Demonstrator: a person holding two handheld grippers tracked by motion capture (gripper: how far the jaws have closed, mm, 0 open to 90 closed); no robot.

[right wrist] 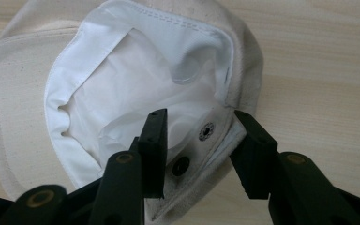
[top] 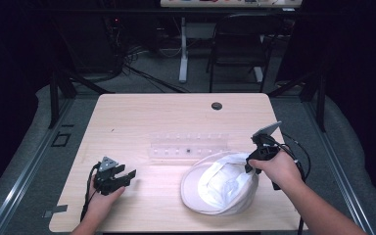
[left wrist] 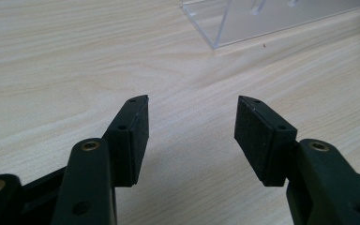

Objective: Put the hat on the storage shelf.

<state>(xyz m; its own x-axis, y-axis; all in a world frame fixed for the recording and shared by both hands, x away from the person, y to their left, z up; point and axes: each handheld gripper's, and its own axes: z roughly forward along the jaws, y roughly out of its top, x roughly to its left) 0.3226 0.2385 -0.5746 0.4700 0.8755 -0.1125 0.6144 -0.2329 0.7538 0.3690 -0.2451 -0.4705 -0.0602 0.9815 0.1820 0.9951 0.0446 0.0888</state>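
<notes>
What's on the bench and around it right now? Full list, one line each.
cap: 1, cream with white lining, lying upside down on the near right of the table
clear acrylic rack: 1, transparent, mid-table, just behind the cap
table: 1, light wood, with a dark round hole near its far edge
folding chair: 1, black, on the floor beyond the table
cables: a bundle, black, on the floor behind the table
left tool: 1, black, near left of the table, open with only bare wood between the pads
right tool: 1, black, astride the cap's back edge by its snap band, pads not clearly pressing
</notes>
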